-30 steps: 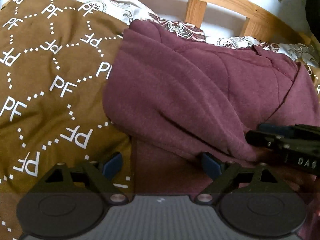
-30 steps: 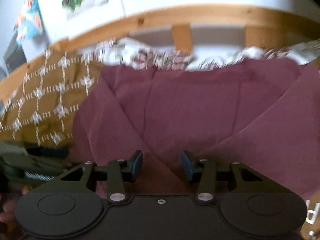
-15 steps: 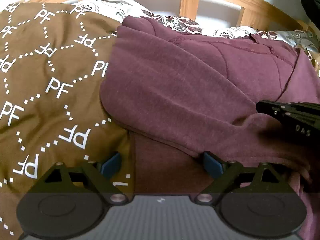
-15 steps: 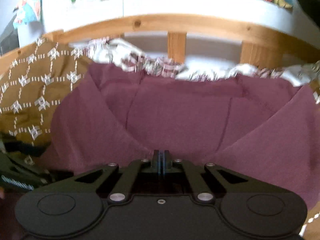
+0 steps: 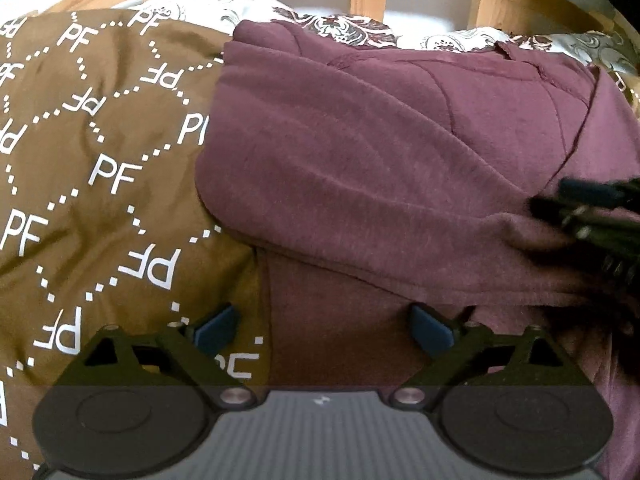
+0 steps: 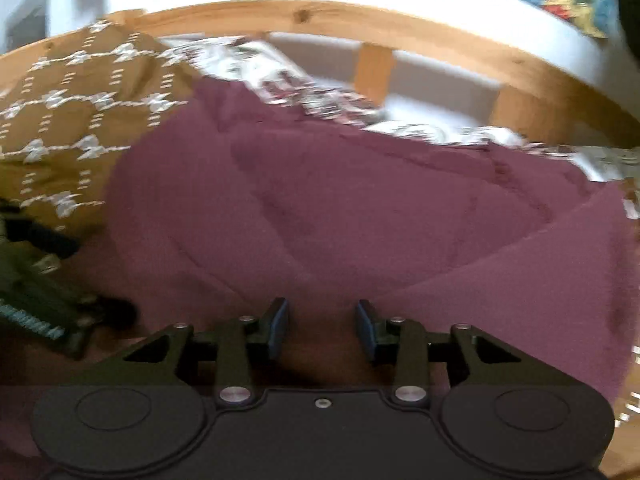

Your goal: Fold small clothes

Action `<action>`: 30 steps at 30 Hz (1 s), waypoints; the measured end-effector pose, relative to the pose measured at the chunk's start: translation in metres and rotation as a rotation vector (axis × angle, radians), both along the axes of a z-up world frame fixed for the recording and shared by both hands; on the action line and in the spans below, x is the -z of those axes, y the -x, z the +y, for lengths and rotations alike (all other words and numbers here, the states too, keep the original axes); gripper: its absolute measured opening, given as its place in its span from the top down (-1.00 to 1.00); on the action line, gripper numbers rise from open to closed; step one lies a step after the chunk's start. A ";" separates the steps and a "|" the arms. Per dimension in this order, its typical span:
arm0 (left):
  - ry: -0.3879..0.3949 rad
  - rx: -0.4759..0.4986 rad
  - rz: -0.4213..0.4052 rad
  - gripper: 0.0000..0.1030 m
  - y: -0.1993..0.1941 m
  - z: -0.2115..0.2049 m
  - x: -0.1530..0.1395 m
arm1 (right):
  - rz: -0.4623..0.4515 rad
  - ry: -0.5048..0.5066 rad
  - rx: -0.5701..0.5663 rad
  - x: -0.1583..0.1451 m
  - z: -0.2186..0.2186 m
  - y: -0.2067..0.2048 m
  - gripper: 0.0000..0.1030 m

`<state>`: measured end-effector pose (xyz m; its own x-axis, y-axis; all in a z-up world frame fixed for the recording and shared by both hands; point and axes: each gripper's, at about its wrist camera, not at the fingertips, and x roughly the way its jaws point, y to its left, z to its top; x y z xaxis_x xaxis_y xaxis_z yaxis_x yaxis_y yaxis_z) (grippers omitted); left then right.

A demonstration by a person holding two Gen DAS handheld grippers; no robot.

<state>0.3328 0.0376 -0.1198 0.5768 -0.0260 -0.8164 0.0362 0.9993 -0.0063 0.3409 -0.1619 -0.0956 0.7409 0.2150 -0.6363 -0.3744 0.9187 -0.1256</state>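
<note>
Left wrist view: a maroon garment (image 5: 384, 168) lies in folds on a brown quilt (image 5: 92, 168) printed with white "PF" marks; its left edge overlaps the quilt. Behind both lie a floral pillow (image 5: 320, 24) and a wooden headboard (image 5: 496, 4) with upright slats. The left tool (image 5: 324, 330) sits low over the garment's near edge with its 2 blue pads (image 5: 216, 330) spread wide — nothing between them; the left pad is over the quilt, the right pad over maroon cloth. The right tool (image 5: 592, 216) enters from the right edge, blurred, close to a fold of the garment.

Right wrist view (blurred): the right tool (image 6: 322, 330) faces the garment (image 6: 360, 208), its pads (image 6: 278, 328) parted to a moderate gap with only cloth beyond — no fabric pinched. The left tool (image 6: 44, 300) shows at the left edge, next to the garment's border with the quilt (image 6: 72, 120). The headboard (image 6: 376, 68) curves across the top.
</note>
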 end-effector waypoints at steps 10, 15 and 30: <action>0.064 -0.034 0.025 -0.91 0.005 0.008 -0.006 | 0.075 -0.080 0.108 -0.002 -0.036 0.013 -0.32; 0.118 -0.066 0.048 -0.91 0.023 0.022 -0.019 | 0.052 -0.070 0.231 -0.010 -0.047 0.028 -0.65; 0.075 0.028 -0.073 -0.99 0.147 0.014 -0.092 | 0.088 0.003 0.033 -0.086 -0.066 0.171 -0.99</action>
<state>0.1860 0.0520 -0.0277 0.6327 -0.1019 -0.7677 0.0669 0.9948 -0.0769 0.1699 -0.2279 -0.0091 0.6890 0.1895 -0.6996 -0.3534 0.9305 -0.0960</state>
